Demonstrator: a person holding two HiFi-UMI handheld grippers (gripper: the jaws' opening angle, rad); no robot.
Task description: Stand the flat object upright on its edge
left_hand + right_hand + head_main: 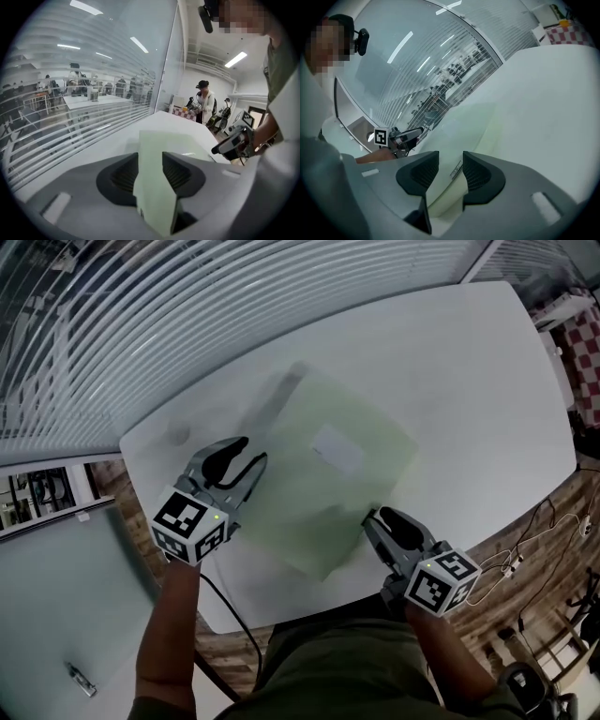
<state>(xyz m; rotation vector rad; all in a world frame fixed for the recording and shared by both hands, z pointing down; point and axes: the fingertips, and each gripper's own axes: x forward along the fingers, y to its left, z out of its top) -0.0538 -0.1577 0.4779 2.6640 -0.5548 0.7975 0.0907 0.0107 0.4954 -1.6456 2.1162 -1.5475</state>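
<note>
Flat green sheet (328, 474) is seen blurred at the middle of the white table (469, 362), its edges caught between loosened jaws: left gripper (253, 452) at its 9 o'clock, right gripper (377, 516) at 5 o'clock, neither pair clamped on it

The left gripper (248, 452) and right gripper (378, 516) are grey moulded shells with black ribbed jaw pads, each ending in a white cube of black square markers; the left cube (190, 524) shows a small green light. A black cable (232, 604) runs from it toward the olive-green shirt (347, 671), which has short sleeves
</note>
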